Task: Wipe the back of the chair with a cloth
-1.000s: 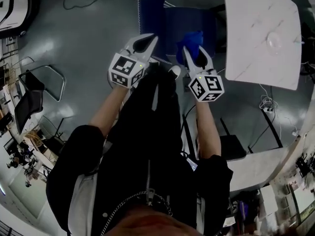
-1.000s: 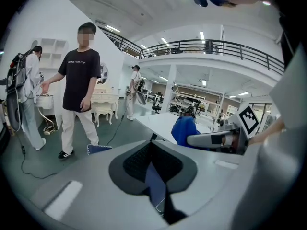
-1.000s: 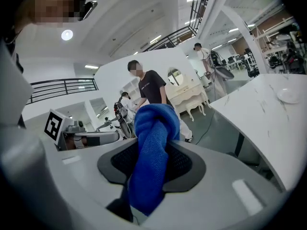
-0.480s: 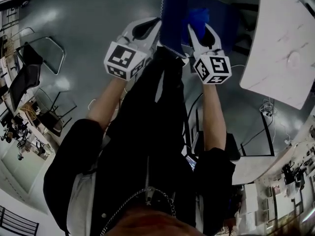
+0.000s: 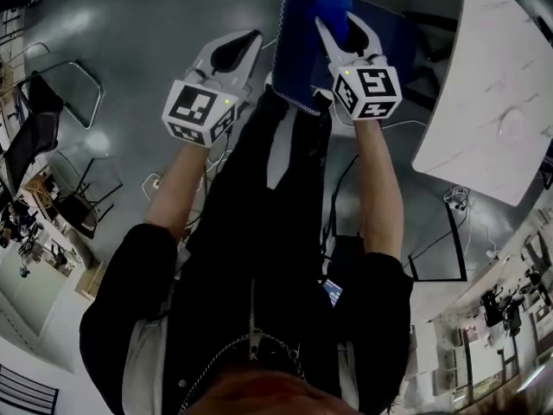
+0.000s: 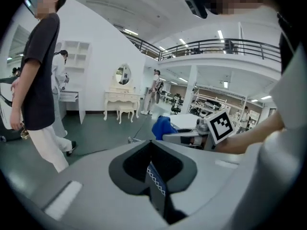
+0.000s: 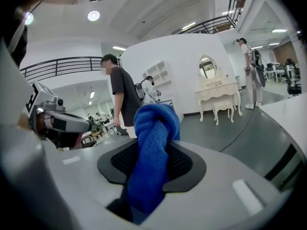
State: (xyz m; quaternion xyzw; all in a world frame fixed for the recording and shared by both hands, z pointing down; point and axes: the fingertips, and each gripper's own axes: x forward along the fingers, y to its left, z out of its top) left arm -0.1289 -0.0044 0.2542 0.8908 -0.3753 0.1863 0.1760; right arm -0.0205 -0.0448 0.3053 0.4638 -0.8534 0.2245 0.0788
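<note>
The right tool (image 5: 333,24) is clamped shut on a bunched blue cloth (image 7: 153,128). The cloth fills the hollow between the jaws and sticks out past their tips in a thick knot. In the head view the cloth sits at the seat-side face of the blue chair back (image 5: 298,50), near its far end. Whether the cloth presses on the fabric or is just beside it cannot be told.

The left tool (image 5: 252,37) is on the other side of the chair back, just beside it, and points the same way as the right one. Its jaws meet at the tips. In the left gripper view a dark blue edge with white zigzag stitching (image 6: 156,178) shows low in the hollow behind the tips. It does not reach the tips, and it is unclear whether the jaws touch it.

The chair back stands between the two tools, its stitched edge toward the person's dark jacket (image 5: 259,258). The blue seat (image 5: 393,28) lies on the right tool's side of the chair back. Beyond the seat is a white marble-patterned counter (image 5: 510,67). Grey floor (image 5: 138,33) spreads out on the left tool's side of the chair back. Farther off on that side stand a person in a dark T-shirt (image 6: 41,66) and a white dressing table with an oval mirror (image 6: 122,97).
</note>
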